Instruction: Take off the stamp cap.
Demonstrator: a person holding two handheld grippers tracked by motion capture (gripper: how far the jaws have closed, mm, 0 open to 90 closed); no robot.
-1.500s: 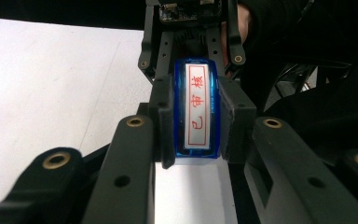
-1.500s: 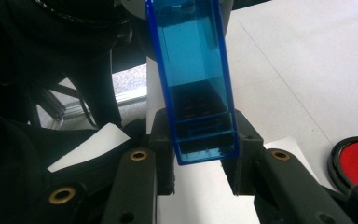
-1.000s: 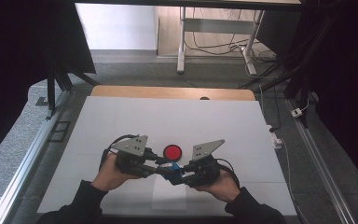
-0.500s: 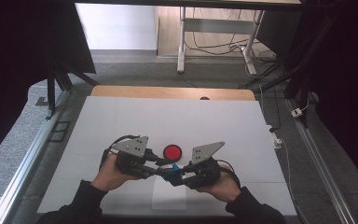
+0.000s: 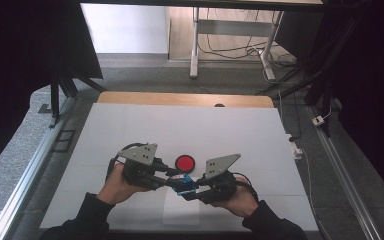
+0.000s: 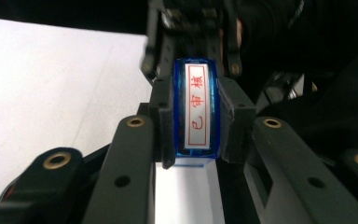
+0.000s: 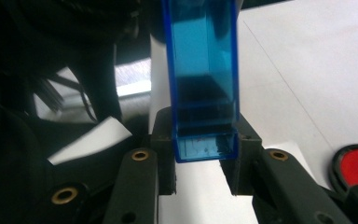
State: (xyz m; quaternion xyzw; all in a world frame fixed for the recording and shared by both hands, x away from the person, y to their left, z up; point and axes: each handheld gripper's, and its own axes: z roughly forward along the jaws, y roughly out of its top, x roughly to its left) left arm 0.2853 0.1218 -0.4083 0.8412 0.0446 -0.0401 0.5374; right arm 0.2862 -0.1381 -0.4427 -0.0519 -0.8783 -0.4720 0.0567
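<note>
A small blue see-through stamp (image 5: pixel 184 184) hangs between my two grippers, low over the near middle of the white table cover. My left gripper (image 5: pixel 172 179) is shut on it from the left; in the left gripper view the jaws (image 6: pixel 198 95) clamp the end that carries a white label with red characters (image 6: pixel 196 105). My right gripper (image 5: pixel 194 189) is shut on it from the right; the right gripper view has the clear blue body (image 7: pixel 203 70) rising out of the pinched jaws (image 7: pixel 205 140). A round red ink pad (image 5: pixel 185 163) in a black rim lies just beyond the stamp.
A white sheet (image 5: pixel 205 130) covers the table, with a wooden strip (image 5: pixel 180 99) along its far edge. A smaller white paper slip (image 5: pixel 180 210) lies under my hands. Metal rails run along both sides, and a cable with a plug (image 5: pixel 320 120) lies off the right.
</note>
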